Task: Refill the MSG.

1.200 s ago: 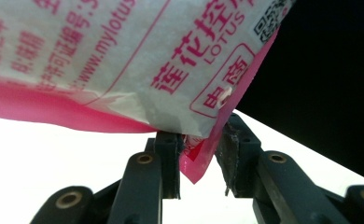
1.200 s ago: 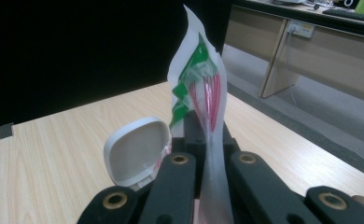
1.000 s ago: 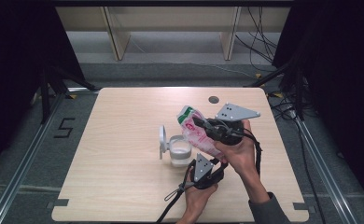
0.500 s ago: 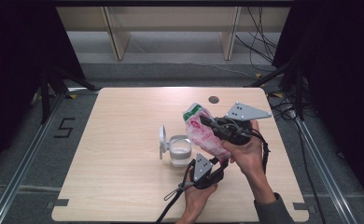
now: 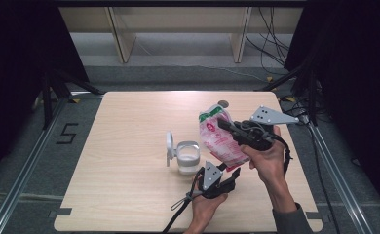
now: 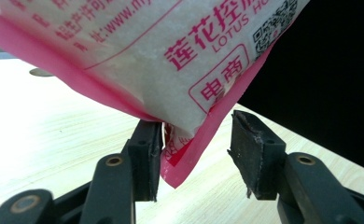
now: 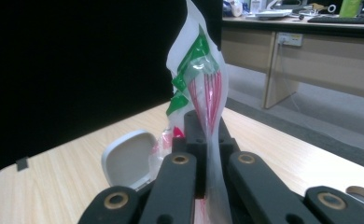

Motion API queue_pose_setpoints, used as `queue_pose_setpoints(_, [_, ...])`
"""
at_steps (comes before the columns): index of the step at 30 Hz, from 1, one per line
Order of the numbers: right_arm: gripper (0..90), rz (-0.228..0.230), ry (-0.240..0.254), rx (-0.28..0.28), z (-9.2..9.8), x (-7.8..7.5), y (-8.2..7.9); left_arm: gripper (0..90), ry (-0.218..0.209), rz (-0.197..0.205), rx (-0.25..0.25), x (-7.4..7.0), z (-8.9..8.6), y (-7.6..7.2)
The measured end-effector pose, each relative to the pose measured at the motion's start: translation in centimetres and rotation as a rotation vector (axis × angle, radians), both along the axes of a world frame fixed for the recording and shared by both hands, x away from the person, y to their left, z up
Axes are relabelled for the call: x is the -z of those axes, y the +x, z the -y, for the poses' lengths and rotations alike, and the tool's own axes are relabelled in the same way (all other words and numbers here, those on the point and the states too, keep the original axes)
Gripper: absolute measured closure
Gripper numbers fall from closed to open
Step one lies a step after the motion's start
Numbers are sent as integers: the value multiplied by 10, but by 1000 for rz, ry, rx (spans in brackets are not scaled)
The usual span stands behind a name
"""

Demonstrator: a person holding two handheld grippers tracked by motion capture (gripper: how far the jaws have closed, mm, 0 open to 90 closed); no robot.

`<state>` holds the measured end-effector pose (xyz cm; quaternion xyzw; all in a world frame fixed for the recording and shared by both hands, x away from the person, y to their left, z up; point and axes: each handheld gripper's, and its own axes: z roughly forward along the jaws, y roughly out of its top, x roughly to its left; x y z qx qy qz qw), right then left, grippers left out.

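Bag (image 5: pixel 220 139) top cut off in left gripper view, writing half hidden, right gripper (image 5: pixel 225 124) pinching its top above table (image 5: pixel 129 146), left gripper (image 6: pixel 194 154) jaws just opening, bottom corner loose between, near cup (image 5: pixel 188 157).

- A lab or office recording room.
- Black curtains (image 5: pixel 17 58) flank the wooden counter (image 5: pixel 129 146).
- Cables (image 5: pixel 271 29) trail over grey floor.
- Desks (image 7: pixel 311 51) with keyboards stand behind.

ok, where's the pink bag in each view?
High view: pink bag right of centre, beside the lidded jar.
Left gripper view: fills the top, its corner hanging between the open jaws.
Right gripper view: centre, its top pinched in shut jaws.
Shared landmark: wooden table.
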<state>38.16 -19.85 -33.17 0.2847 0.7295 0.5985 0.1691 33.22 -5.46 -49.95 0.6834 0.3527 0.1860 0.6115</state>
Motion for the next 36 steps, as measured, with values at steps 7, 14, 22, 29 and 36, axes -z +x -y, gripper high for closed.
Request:
queue_pose_setpoints(7, [900, -17, 45, 1, 10, 3, 2, 458, 27, -21, 6, -1, -7, -5])
queue_pose_setpoints(14, [900, -13, 56, 14, 16, 4, 2, 427, 19, -26, 32, -2, -15, -8])
queue_pose_setpoints(22, [900, -31, 66, 31, 25, 10, 5, 374, 62, -2, 28, -9, -21, -17])
queue_pose_setpoints(29, [900, -62, 70, 48, 30, 17, 4, 365, 96, 10, 40, -13, -33, -24])
queue_pose_setpoints(36, [900, -81, 60, 53, 37, 26, 7, 341, 96, 17, 24, -17, -45, -30])
